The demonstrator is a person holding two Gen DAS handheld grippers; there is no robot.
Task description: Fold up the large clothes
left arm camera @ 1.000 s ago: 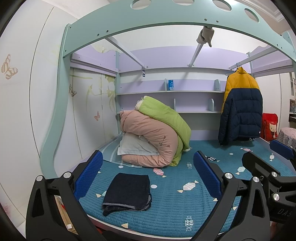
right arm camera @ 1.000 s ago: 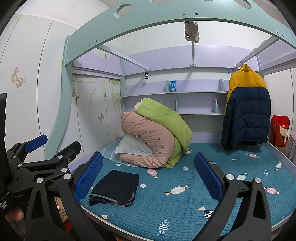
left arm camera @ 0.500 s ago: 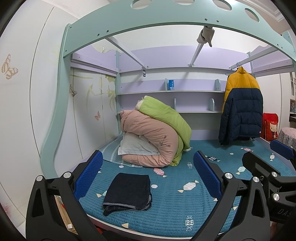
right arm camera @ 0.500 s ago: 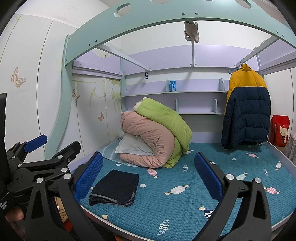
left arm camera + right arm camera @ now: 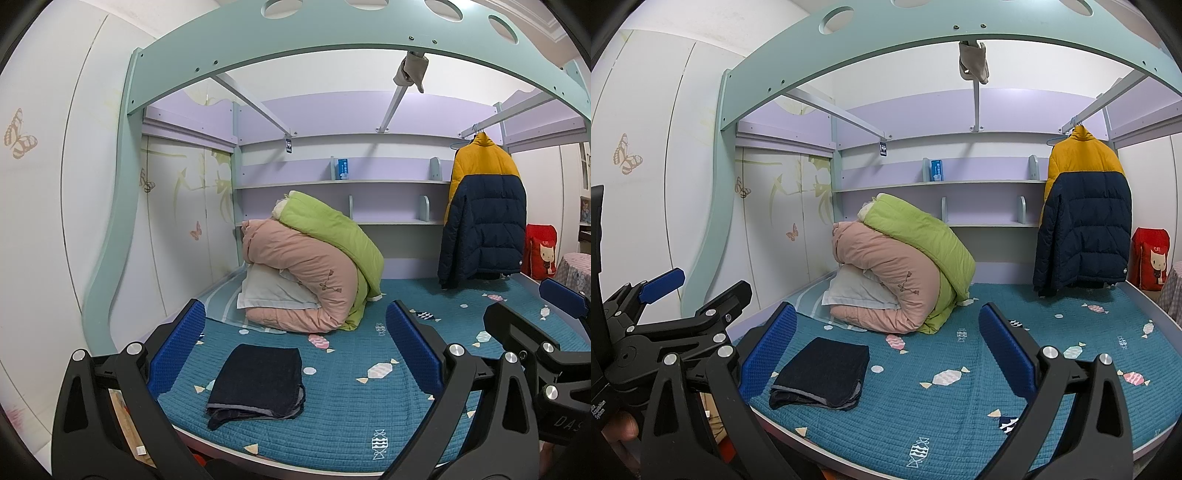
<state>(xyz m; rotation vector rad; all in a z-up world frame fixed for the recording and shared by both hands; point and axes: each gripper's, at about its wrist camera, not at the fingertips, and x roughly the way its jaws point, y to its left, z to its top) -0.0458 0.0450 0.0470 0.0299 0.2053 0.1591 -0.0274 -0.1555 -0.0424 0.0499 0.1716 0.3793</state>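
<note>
**Op:** Both claws spread wide, nothing in either. Left gripper (image 5: 295, 347) is held in the air over the near edge of the bed, blue pads (image 5: 179, 345) apart. Right gripper (image 5: 888, 350) same, wide open, just beside the left one. I see the left's body at the left edge of my right cam, and the right's at the right edge of my left cam.

**Sup:** Where's the garment?

**Op:** Folded dark clothes (image 5: 258, 380) lie flat on the bed cover (image 5: 332, 413), near the front edge, towards the left. In the left cam they show between the pads, but lower down, not touching. Folded to a neat rectangle, layered edges facing me.

**Sup:** Surface?

**Op:** Teal quilted cover w/ candy print. Behind the clothes, well apart, a rolled pink quilt (image 5: 306, 269) w/ a green quilt (image 5: 332, 229) draped on top and a white pillow (image 5: 273, 291) tucked in at its left side.

**Sup:** Rest of the rm?

**Op:** Mint arched bed frame (image 5: 332, 48) overhead, lilac shelves (image 5: 343, 181) on the back wall w/ a small blue box (image 5: 343, 168). Yellow and navy puffer jacket (image 5: 484, 218) hangs from a rail on the right, red bag (image 5: 539, 251) beside it. Butterfly stickers (image 5: 18, 133) on the left wall.
</note>
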